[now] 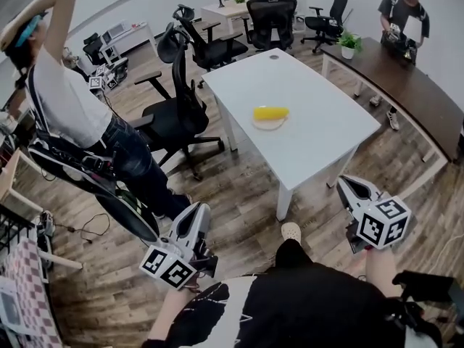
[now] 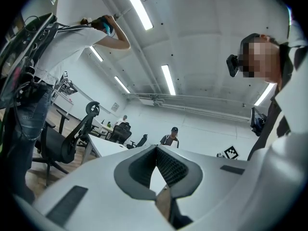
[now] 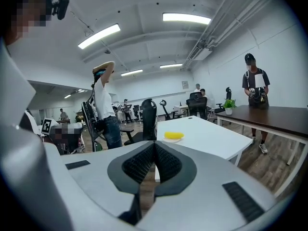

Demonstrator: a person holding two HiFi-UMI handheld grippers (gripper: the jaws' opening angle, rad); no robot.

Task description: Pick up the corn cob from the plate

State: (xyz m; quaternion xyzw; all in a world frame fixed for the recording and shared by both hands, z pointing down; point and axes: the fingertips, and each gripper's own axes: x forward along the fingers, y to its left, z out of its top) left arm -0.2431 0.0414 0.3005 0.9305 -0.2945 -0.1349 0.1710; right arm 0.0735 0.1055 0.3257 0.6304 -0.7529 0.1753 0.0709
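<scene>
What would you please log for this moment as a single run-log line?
corn cob: on plate, not yet picked up | plate: on white table | left gripper: shut, empty | right gripper: shut, empty, short of table

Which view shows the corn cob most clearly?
The head view: it looks down on the whole corn cob on its plate. The right gripper view shows it small and side-on; the left gripper view misses it.
</scene>
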